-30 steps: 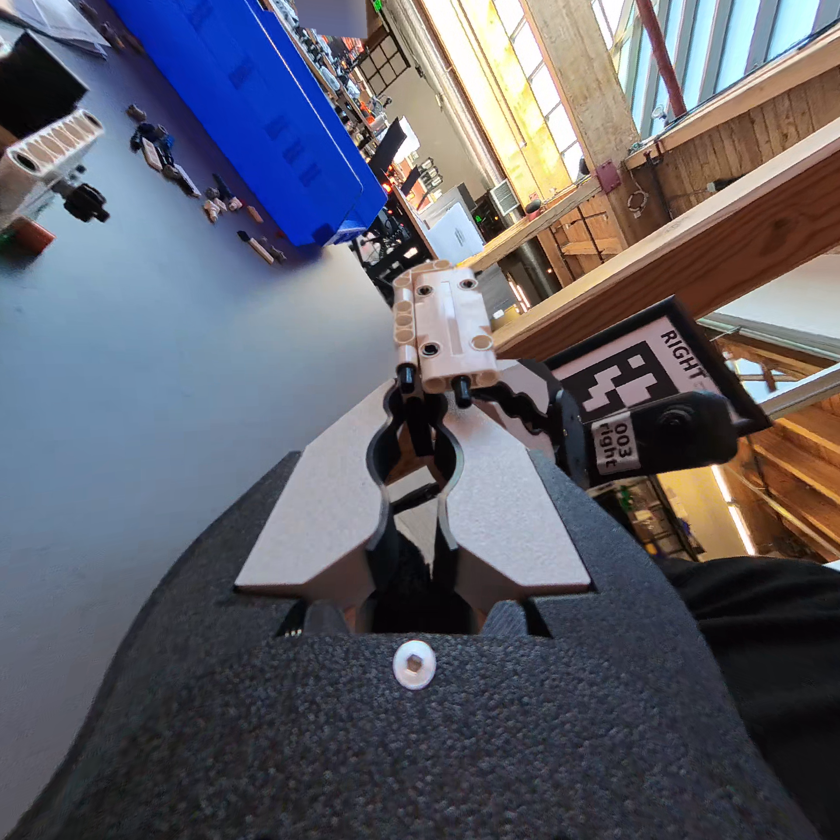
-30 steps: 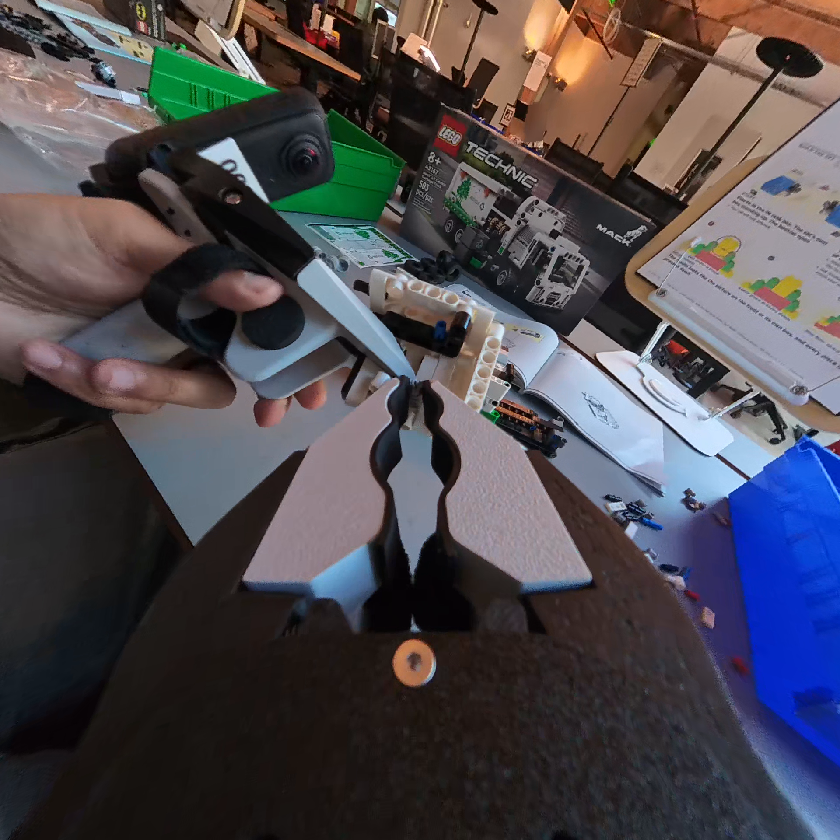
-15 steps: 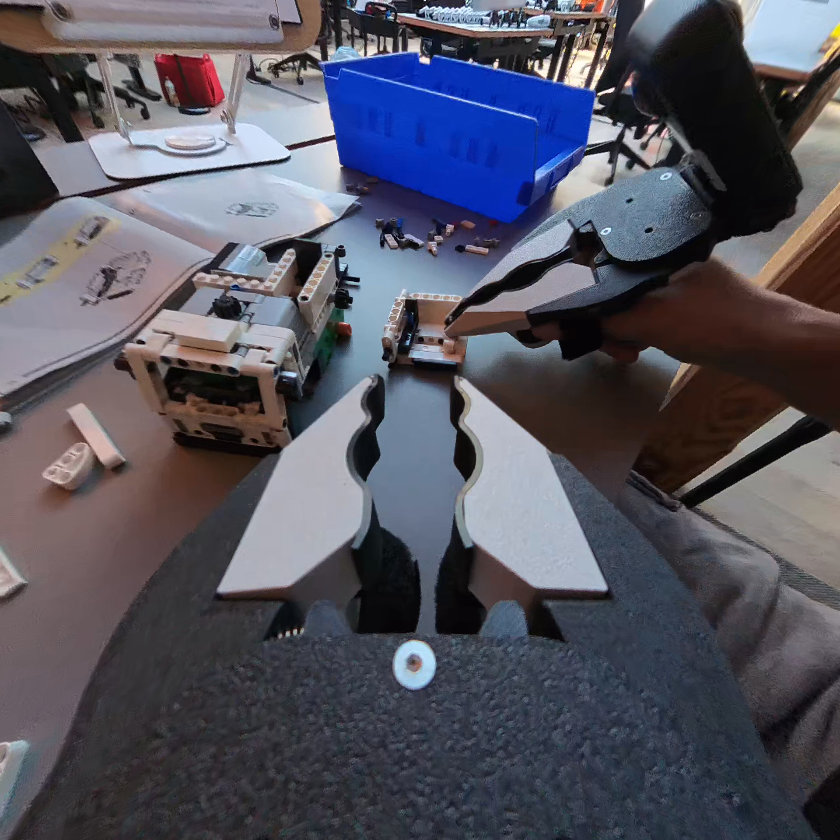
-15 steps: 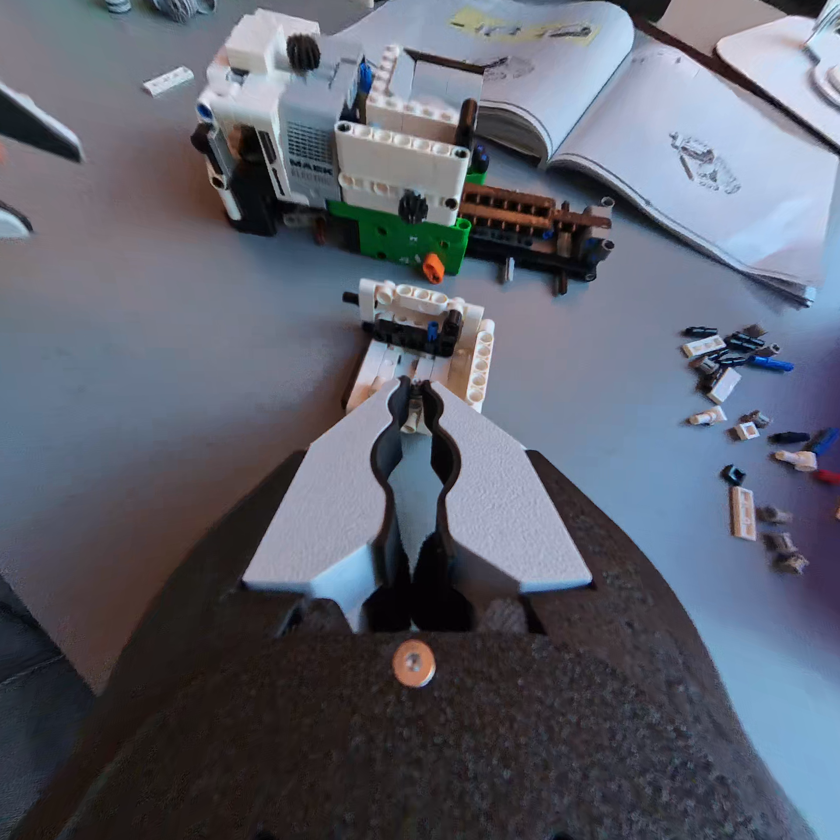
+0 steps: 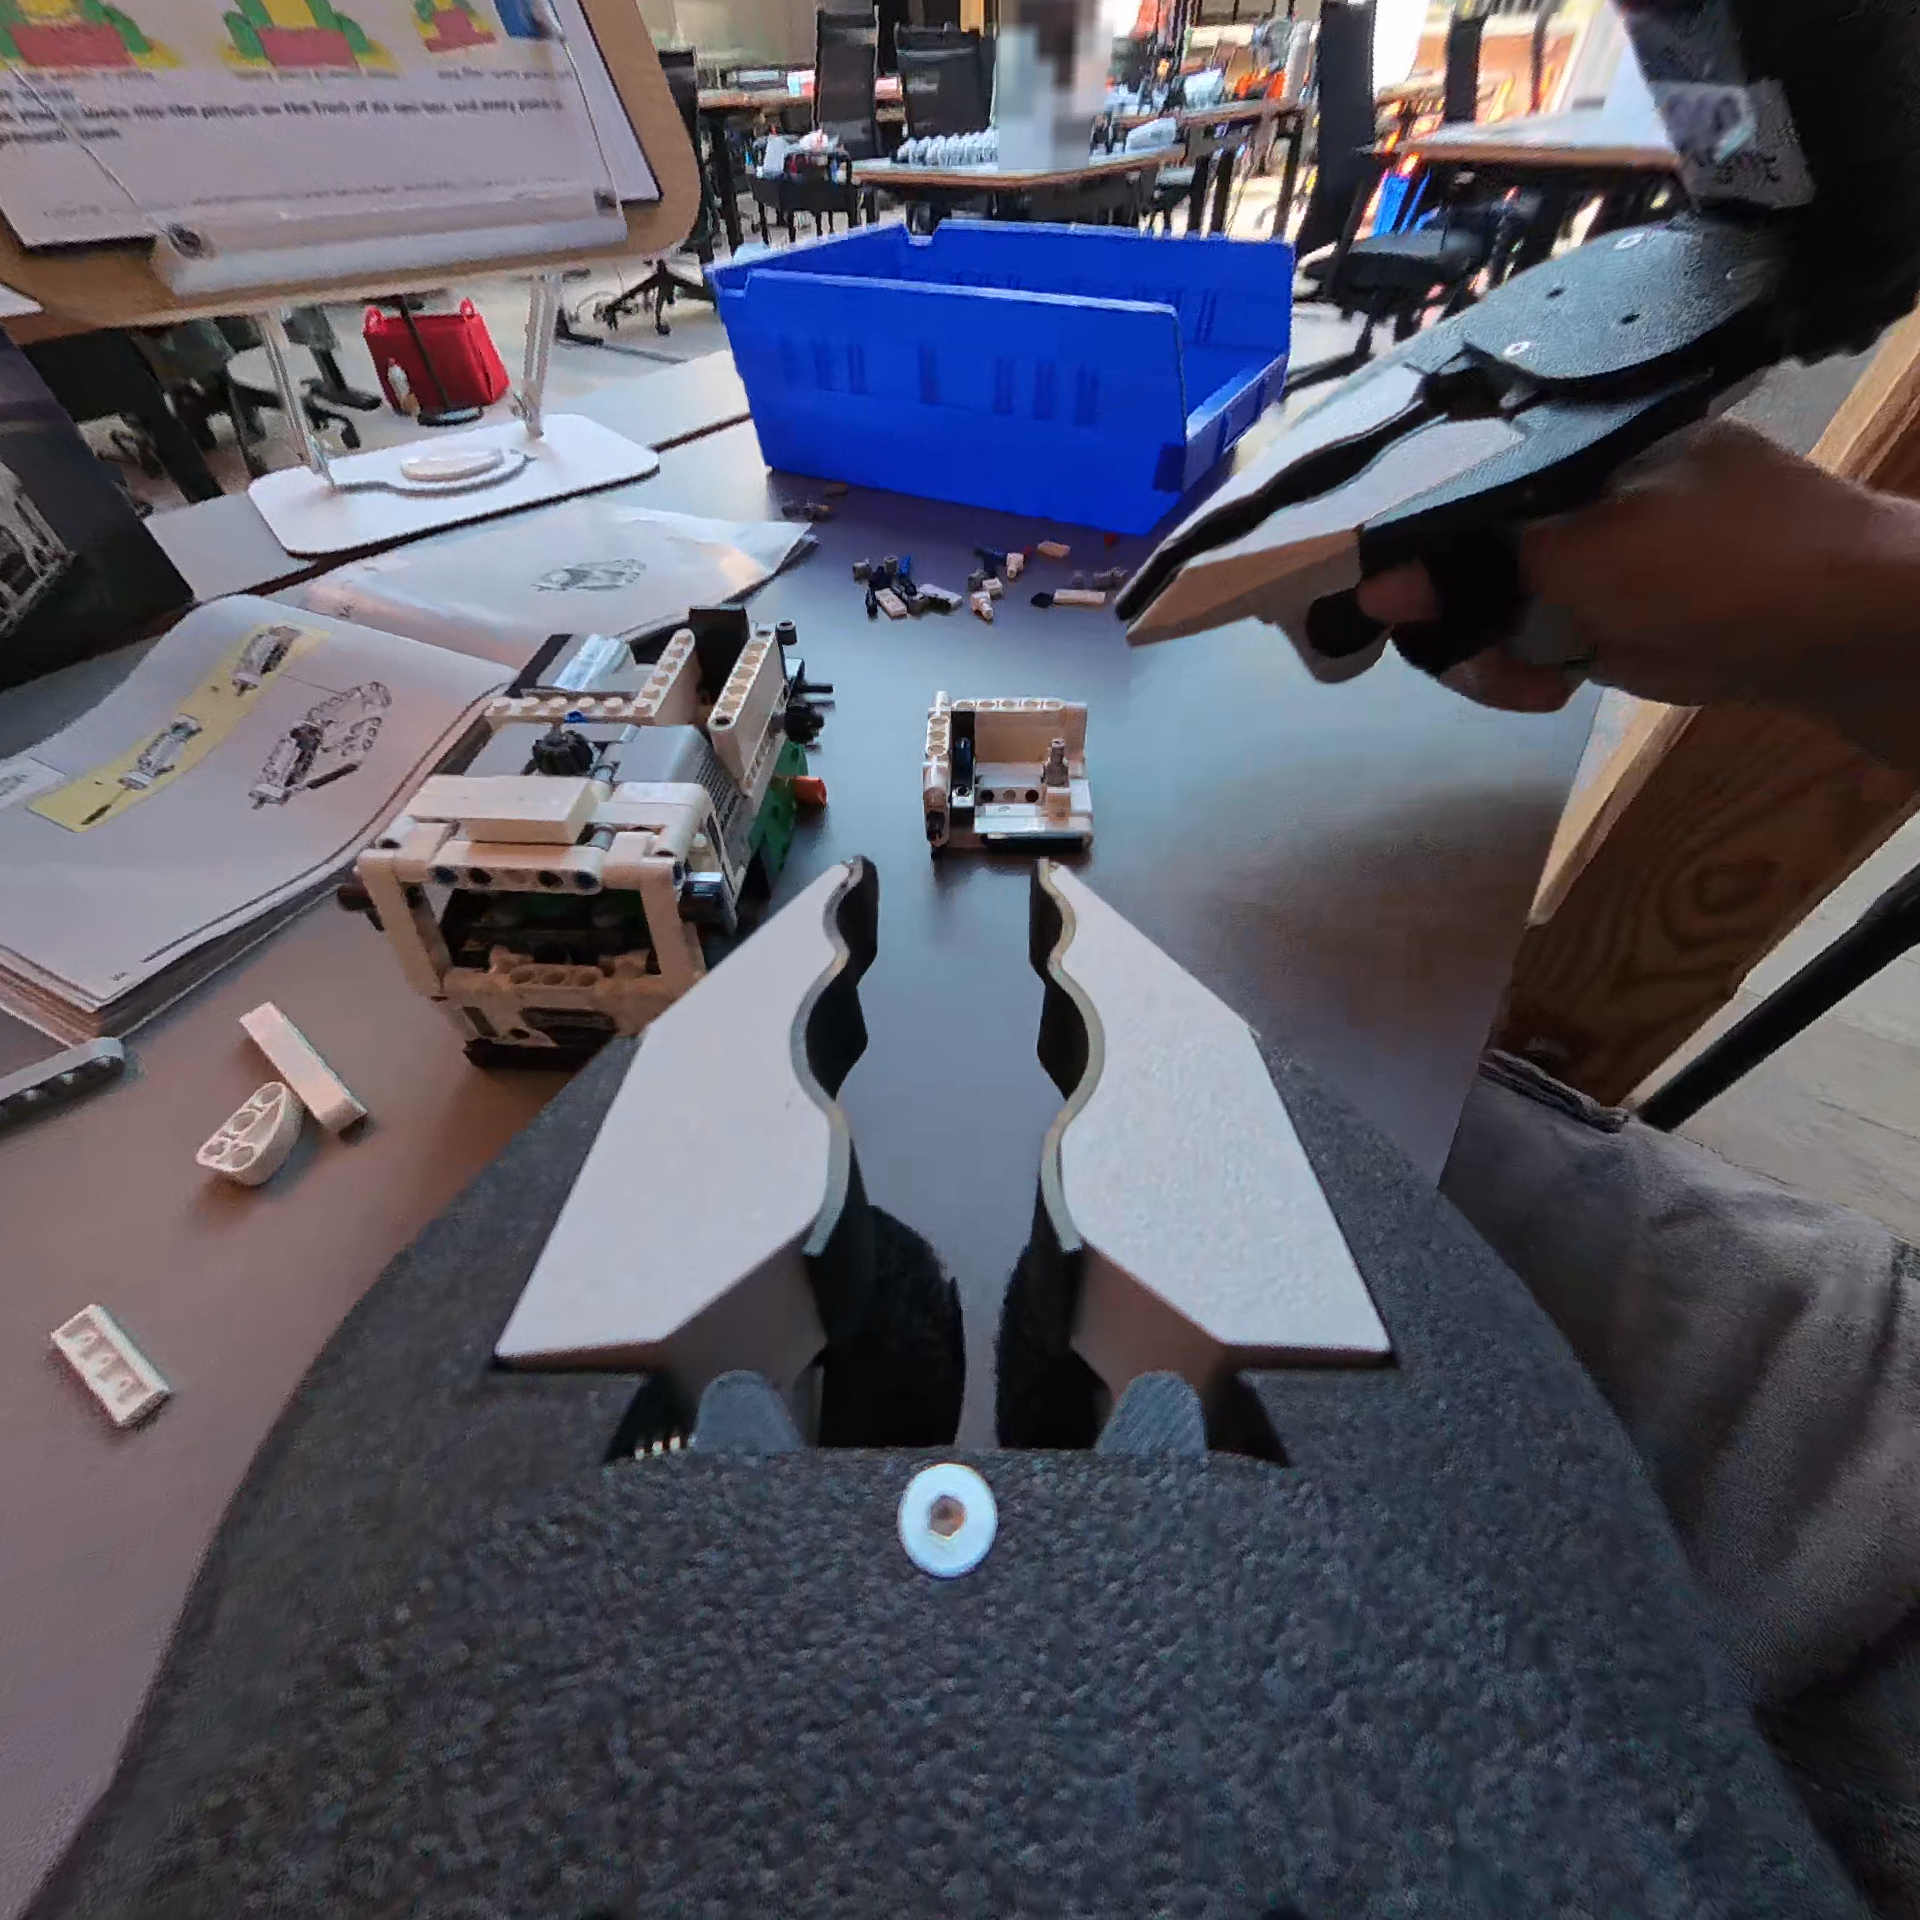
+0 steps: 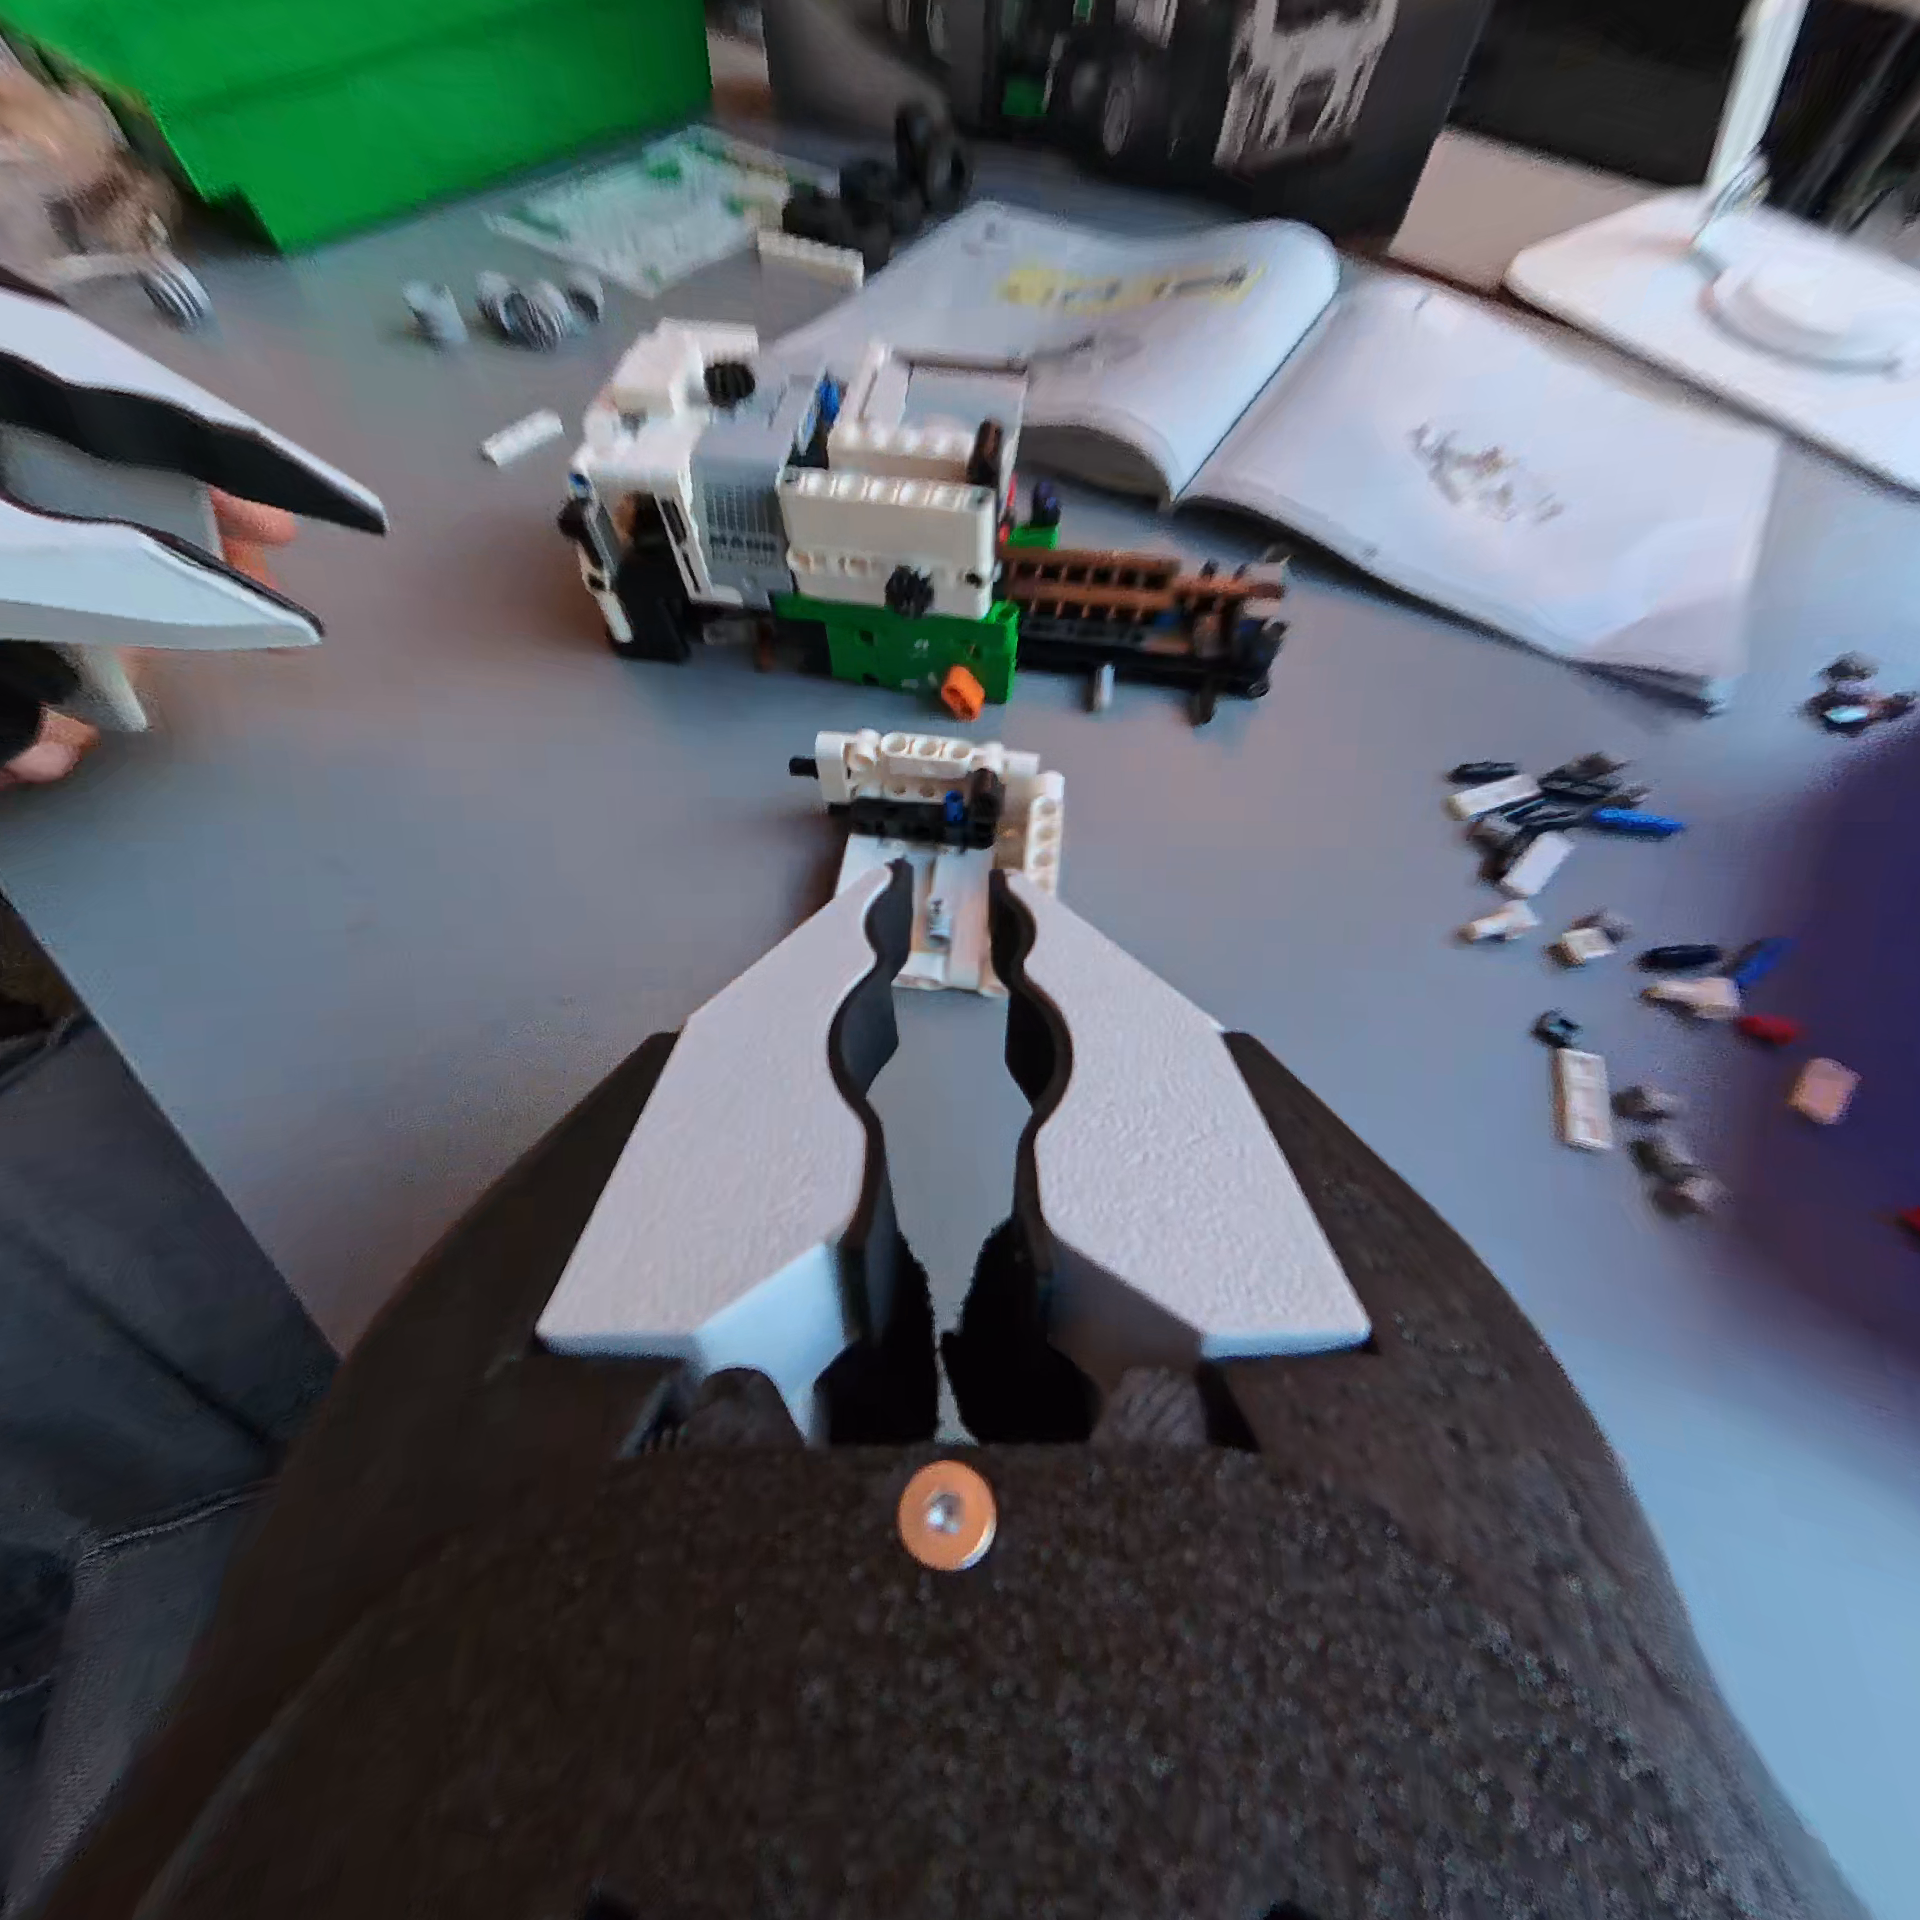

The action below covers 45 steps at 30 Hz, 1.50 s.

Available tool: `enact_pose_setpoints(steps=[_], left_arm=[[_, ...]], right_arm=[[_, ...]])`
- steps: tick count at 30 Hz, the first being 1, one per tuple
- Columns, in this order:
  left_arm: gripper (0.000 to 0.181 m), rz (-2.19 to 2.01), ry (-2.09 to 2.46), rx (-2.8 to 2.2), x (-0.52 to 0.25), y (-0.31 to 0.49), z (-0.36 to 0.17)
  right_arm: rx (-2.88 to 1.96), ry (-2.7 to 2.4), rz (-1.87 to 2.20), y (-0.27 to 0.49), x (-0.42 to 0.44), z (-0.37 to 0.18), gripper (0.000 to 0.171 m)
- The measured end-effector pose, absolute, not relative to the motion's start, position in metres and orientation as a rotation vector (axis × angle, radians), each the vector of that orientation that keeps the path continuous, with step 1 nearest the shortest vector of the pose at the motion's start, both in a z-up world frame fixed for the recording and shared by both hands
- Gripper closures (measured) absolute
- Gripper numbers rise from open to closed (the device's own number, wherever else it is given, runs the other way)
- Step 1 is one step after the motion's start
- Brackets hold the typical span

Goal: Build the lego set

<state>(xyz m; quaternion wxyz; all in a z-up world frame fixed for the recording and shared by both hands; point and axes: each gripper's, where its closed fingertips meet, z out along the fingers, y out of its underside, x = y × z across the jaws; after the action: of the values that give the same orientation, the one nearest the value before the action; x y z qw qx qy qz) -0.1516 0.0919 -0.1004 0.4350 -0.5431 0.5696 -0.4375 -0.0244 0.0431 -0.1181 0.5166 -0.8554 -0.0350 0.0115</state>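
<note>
With both the left gripper [image 5: 951,894] and right gripper [image 6: 945,883] held with jaws apart and empty, the small white subassembly [image 5: 1006,771], resting mid-frame on the tabletop [image 5: 1247,831], should be regrasped squarely before being joined to the truck [image 5: 592,831].

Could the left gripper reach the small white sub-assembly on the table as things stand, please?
Probably yes: the left gripper is open, empty and pointed at the small sub-assembly, with bare table between them.

Left wrist view looks low along the table toward the blue bin [image 5: 997,384]; right wrist view looks steeply down, blurred, facing the open instruction booklet [image 6: 1351,416]. Both share the half-built truck [image 5: 592,831] beside that booklet.
</note>
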Motion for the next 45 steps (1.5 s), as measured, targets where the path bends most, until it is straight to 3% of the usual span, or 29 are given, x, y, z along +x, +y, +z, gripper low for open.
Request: enact_pose_setpoints(steps=[1,9,22,45], left_arm=[[0.155,-1.115,1.396,-1.323,-0.154,0.093,-0.095],[0.152,-1.257,1.225,-1.436,-0.155,0.13,-0.087],[0.143,-1.132,1.051,-1.777,-0.161,0.193,-0.117],[0.156,-1.061,0.942,-1.699,-0.163,0.206,-0.104]], right_arm=[[-2.004,-0.077,0.029,0.036,-0.018,-0.108,0.158],[-1.78,0.057,0.114,0.017,0.031,-0.081,0.138],[-1.768,0.181,0.101,0.06,0.097,-0.098,0.151],[-1.839,0.11,0.051,0.066,0.093,-0.107,0.155]])
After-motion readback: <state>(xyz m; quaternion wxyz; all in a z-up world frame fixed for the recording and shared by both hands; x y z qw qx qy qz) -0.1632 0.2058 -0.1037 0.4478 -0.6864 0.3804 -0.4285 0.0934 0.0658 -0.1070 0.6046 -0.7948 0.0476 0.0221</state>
